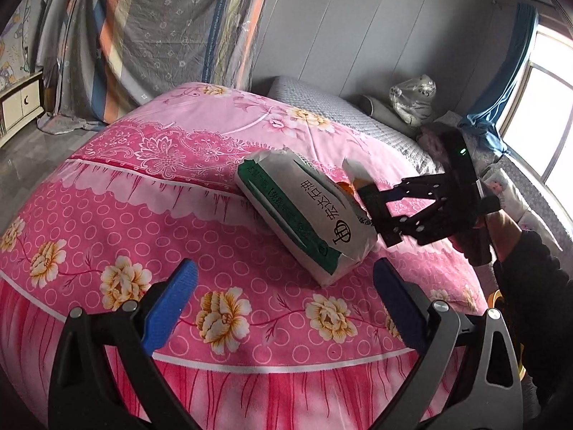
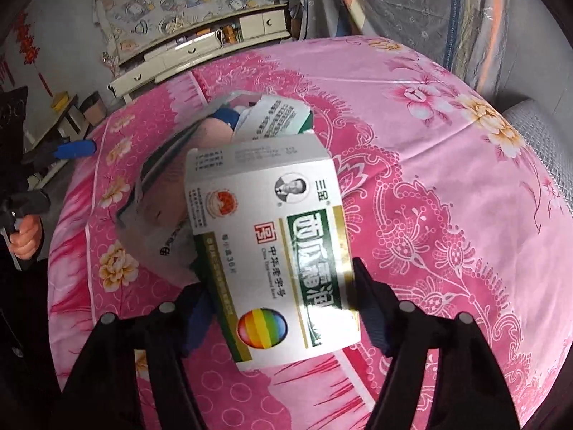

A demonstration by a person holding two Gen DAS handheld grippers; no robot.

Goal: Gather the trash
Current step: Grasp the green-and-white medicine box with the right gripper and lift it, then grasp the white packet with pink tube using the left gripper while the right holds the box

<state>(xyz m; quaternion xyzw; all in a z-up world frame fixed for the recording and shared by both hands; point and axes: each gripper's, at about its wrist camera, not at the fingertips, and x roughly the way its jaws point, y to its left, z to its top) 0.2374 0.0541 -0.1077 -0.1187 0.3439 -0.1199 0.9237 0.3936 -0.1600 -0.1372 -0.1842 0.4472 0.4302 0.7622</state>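
A white cardboard medicine box [image 2: 272,251] printed with a green and gold banner of large Chinese characters, a small portrait, a red seal and a rainbow-striped sphere sits clamped between the blue-padded fingers of the right gripper [image 2: 279,308], held above a pink floral bedspread [image 2: 447,186]. Its far end points at the open mouth of a white paper bag with green panels and black Chinese lettering [image 1: 301,215], which lies on its side on the bedspread; in the right wrist view crumpled white and green packaging [image 2: 275,114] and something blue show inside the bag's opening. In the left wrist view the right gripper [image 1: 372,211] is at the bag's mouth, with a sliver of orange visible there. The left gripper [image 1: 286,304] hangs nearer the bed's foot, its blue-padded fingers [image 1: 168,304] spread wide with nothing between them, just short of the bag. Beyond the bedspread lie a grey quilted mattress pad [image 1: 343,114] and a clear plastic-wrapped bundle [image 1: 413,96] near a window with a blue curtain [image 1: 508,71]. A cream low cabinet [image 2: 200,46] stands against the far wall.
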